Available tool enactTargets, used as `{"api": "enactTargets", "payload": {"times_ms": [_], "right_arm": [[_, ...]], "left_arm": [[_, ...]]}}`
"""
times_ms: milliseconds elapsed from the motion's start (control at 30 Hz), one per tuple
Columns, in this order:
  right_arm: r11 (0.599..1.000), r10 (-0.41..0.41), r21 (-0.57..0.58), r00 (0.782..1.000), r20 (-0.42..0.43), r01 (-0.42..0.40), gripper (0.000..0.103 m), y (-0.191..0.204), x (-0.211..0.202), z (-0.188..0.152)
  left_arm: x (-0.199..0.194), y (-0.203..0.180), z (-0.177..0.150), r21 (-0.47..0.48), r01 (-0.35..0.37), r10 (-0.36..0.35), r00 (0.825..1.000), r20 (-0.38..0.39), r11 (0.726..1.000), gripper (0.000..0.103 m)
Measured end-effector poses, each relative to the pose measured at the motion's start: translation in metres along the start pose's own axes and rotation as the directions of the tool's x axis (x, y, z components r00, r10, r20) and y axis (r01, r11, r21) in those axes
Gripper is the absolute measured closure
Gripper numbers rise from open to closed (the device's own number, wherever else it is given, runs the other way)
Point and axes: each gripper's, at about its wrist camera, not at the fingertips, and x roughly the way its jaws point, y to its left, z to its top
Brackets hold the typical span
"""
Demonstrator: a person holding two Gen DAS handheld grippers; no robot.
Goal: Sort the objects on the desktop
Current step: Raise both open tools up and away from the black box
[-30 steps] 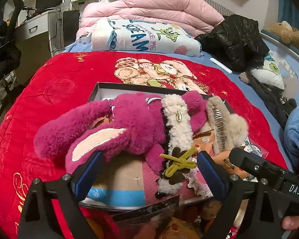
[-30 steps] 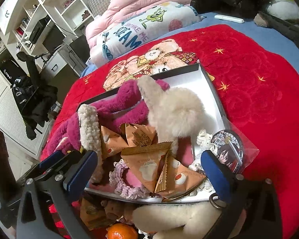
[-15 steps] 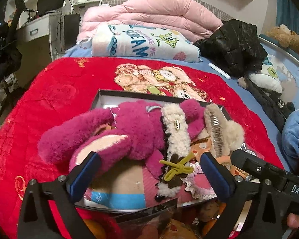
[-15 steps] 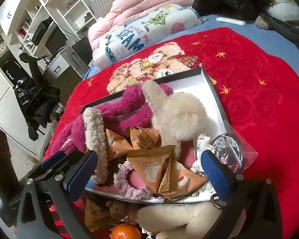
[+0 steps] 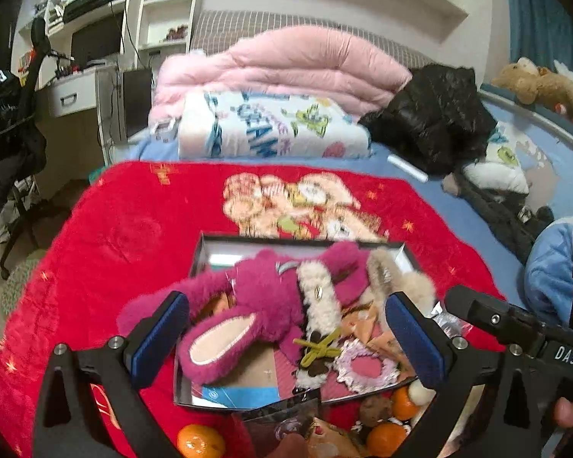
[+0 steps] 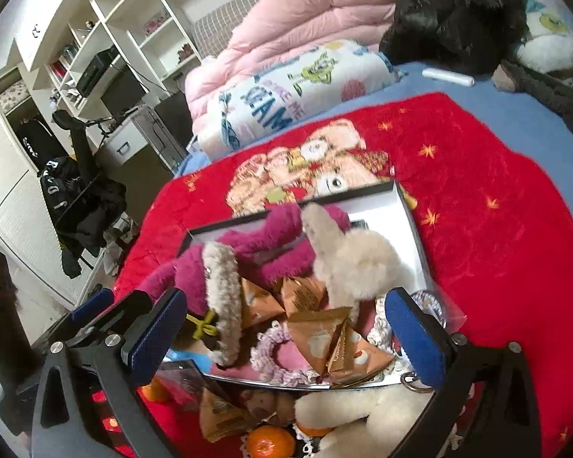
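A shallow dark-rimmed box (image 5: 210,244) lies on the red blanket (image 5: 133,229), filled with a magenta plush (image 5: 263,294), a cream fuzzy headband (image 5: 321,305), a beige furry hair clip (image 5: 401,282) and a pink scrunchie (image 5: 363,366). My left gripper (image 5: 286,339) hovers open above the box's near half, touching nothing. In the right wrist view, my right gripper (image 6: 286,334) is also open, above brown triangular packets (image 6: 324,336) in the same box (image 6: 408,206). Neither gripper holds anything.
Oranges (image 5: 200,441), more packets and a white plush (image 6: 363,408) lie on the blanket in front of the box. Behind it are a folded printed blanket (image 5: 271,129), a pink quilt (image 5: 286,61) and a black jacket (image 5: 435,114). A desk and shelves stand at the left.
Both grippers have risen and drawn back from the box, which now looks smaller and lower. Oranges in front of it have come into view. Both stay open and empty.
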Motion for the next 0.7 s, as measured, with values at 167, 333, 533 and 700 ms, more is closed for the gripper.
{"api": "enactTargets", "payload": {"times_ms": [167,333,533,700], "right_arm": [[0.999,-0.009,-0.036,0.999,0.047,0.01,0.0,0.017,-0.033,0.013],[0.996,-0.017,-0.082,0.995,0.095,0.024,0.0,0.037,-0.068,0.018],[0.992,-0.003,-0.121,0.987,0.163,0.023,0.0,0.067,-0.119,0.019],[0.986,0.017,-0.166,0.977,0.212,0.019,0.0,0.087,-0.151,0.024]], "left_arm": [[-0.039,0.007,0.016,-0.048,0.021,-0.019,0.999,0.047,0.999,0.0],[-0.081,0.009,0.026,-0.041,0.005,-0.002,0.996,0.089,0.999,0.0],[-0.124,0.013,0.043,-0.032,0.009,-0.005,0.994,0.111,0.999,0.0],[-0.158,0.018,0.044,-0.013,-0.017,0.018,0.99,0.139,1.0,0.0]]}}
